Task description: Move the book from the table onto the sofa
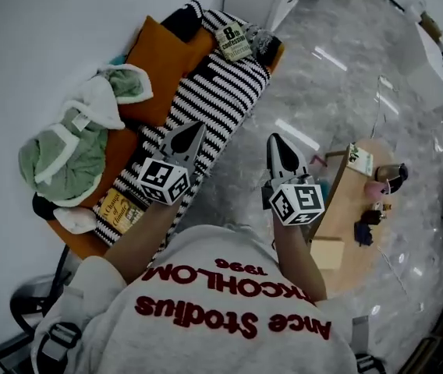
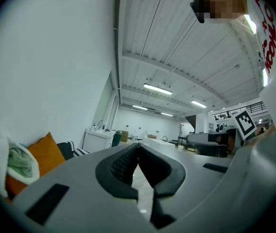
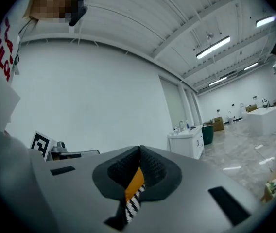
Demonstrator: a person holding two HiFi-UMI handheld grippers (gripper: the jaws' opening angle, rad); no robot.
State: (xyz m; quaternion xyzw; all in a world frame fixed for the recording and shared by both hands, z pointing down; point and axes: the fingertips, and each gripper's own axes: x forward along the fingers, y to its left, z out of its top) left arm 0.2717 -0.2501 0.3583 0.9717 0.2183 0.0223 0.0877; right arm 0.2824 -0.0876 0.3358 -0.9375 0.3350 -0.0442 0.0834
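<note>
With the left gripper [image 1: 196,128] and the right gripper [image 1: 275,139] both pinched together and empty, a yellow-covered paperback book [image 1: 120,210] lies on the near end of the orange sofa [image 1: 81,244] at left, well apart from the light wooden table [image 1: 342,209], so the move looks finished.

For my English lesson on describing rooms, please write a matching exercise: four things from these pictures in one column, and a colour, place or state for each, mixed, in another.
Things:
1. left gripper
2. cushion
3. blanket
4. wooden table

Descriptions:
A. black and white stripes
B. at the person's right, with small things on it
C. orange
D. shut, holding nothing

Pairs: 1-D, 2-C, 3-A, 4-B
</note>
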